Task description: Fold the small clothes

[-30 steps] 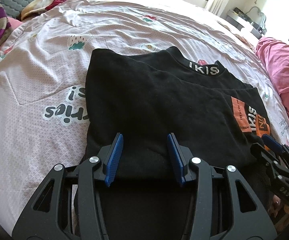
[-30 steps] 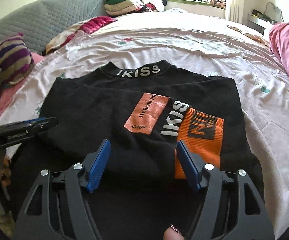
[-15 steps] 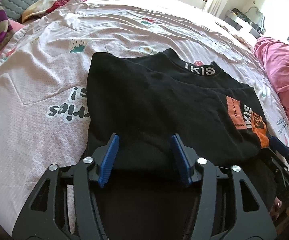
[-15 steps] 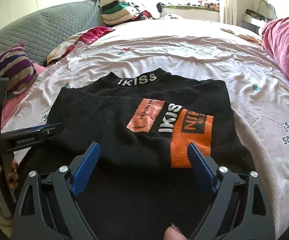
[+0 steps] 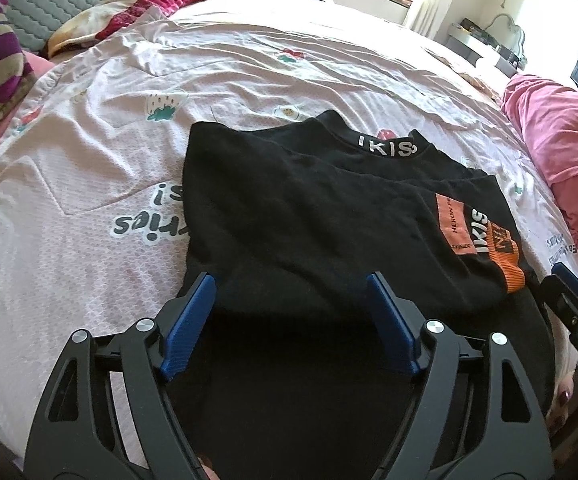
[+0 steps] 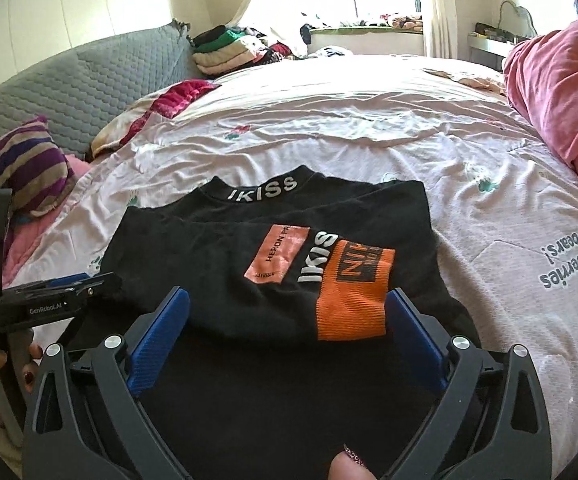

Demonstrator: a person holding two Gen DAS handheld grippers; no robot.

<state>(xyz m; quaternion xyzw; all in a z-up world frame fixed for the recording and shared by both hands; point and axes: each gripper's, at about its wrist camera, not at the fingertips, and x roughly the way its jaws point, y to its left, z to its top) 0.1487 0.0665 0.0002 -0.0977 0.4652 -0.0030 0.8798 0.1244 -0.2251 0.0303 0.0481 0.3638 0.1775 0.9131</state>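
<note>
A black top (image 5: 321,216) lies folded on a pink printed bedsheet (image 5: 89,184), its collar at the far end showing white letters, and its near edge at about 6 o'clock in both wrist views. In the left wrist view the left gripper (image 5: 291,312) sits low at 6 o'clock with its two blue fingers (image 5: 188,320) spread wide apart, released, holding nothing; the near fold of the top lies between and just beyond the fingertips. In the right wrist view the right gripper (image 6: 287,332) is likewise at 6 o'clock, its blue fingers (image 6: 417,336) spread wide and gripping nothing, with the near hem of the top lying between them. An orange patch (image 6: 353,292) and a paler orange label (image 6: 279,252) sit on the top's upper layer, just ahead of the right gripper's right finger; in the left wrist view they appear at about 3 o'clock. The left gripper (image 6: 57,300) shows in the right wrist view at 9 o'clock, beside the top's left edge, while the right gripper (image 5: 577,312) shows at the 4 o'clock edge of the left wrist view. A striped purple pillow (image 6: 17,168) rests at 9 o'clock, a pink blanket (image 6: 561,92) is bunched at 2 o'clock, and a stack of folded clothes (image 6: 229,48) lies at 11 o'clock near the grey headboard (image 6: 69,84).
</note>
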